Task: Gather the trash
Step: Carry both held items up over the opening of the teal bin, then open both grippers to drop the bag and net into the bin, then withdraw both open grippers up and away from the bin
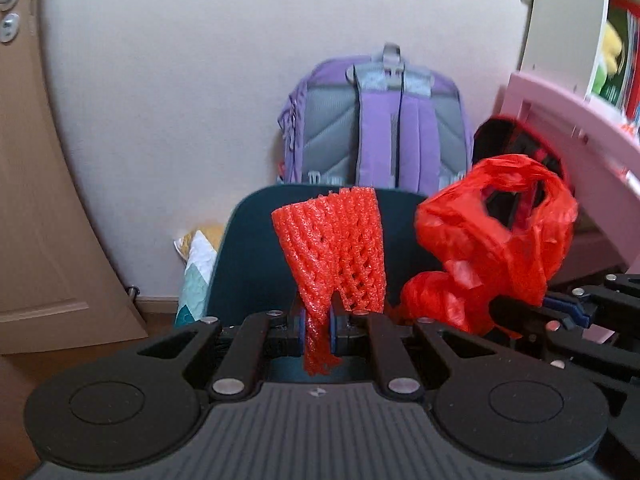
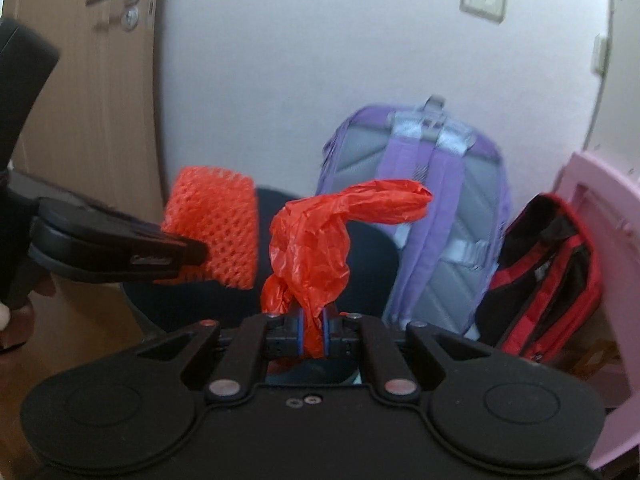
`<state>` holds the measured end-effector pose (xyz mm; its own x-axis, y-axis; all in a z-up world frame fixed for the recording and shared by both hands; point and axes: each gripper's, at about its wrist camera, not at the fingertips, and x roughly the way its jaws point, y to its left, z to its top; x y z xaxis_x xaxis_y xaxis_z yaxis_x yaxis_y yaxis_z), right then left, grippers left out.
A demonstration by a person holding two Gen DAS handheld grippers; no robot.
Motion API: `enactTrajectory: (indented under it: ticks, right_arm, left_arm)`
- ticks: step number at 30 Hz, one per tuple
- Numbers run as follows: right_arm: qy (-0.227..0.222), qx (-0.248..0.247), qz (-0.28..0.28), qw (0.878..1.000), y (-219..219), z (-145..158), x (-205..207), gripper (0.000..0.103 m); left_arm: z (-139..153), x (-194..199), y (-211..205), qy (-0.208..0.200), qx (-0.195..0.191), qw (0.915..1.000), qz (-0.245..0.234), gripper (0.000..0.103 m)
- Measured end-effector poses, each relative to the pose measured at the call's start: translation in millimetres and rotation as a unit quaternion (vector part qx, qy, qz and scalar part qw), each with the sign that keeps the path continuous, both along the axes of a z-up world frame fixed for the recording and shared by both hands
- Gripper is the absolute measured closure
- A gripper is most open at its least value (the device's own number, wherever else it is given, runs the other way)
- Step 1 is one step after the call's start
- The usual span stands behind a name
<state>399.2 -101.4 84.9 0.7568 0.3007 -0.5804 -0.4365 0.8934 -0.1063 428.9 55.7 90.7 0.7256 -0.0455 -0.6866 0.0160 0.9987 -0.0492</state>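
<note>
My left gripper is shut on a red foam fruit net that stands up between its jaws; the net also shows in the right wrist view, with the left gripper pinching its lower edge. My right gripper is shut on a crumpled red plastic bag that rises above the jaws. The bag also shows in the left wrist view, held up at the right by the right gripper. Both are held over a dark teal bin, whose dark rim shows behind the bag.
A purple backpack leans on the white wall behind the bin. A red and black bag stands beside it. Pink furniture is at the right, a wooden door at the left. A patterned cloth lies by the bin.
</note>
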Motion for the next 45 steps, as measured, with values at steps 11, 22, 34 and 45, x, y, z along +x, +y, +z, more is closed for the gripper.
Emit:
enactTrajectory:
  ticks: [11,22,34,45]
  right_arm:
    - [0.061,-0.028,0.017,0.998,14.7,-35.1,26.8,0.093]
    - [0.074,-0.021,0.016,0.997,13.1,-36.1,26.1,0.085]
    - [0.047,-0.008,0.012,0.999,1.6,-4.4,-15.7,0.075]
    - [0.031,0.001,0.01,0.999,-12.3,16.0,-78.6,0.069]
  left_arm:
    - [-40.8,41.5,1.5,0.059,0.003,0.9982,-0.007,0.092]
    - [-45.8,44.9,-1.4,0.069,0.0,0.9975,-0.014,0.057]
    - [-12.4,-0.8,-8.1,0.046,-0.002,0.9988,-0.019,0.043]
    - [11.1,-77.9,-14.2,0.016,0.015,0.9994,-0.027,0.039]
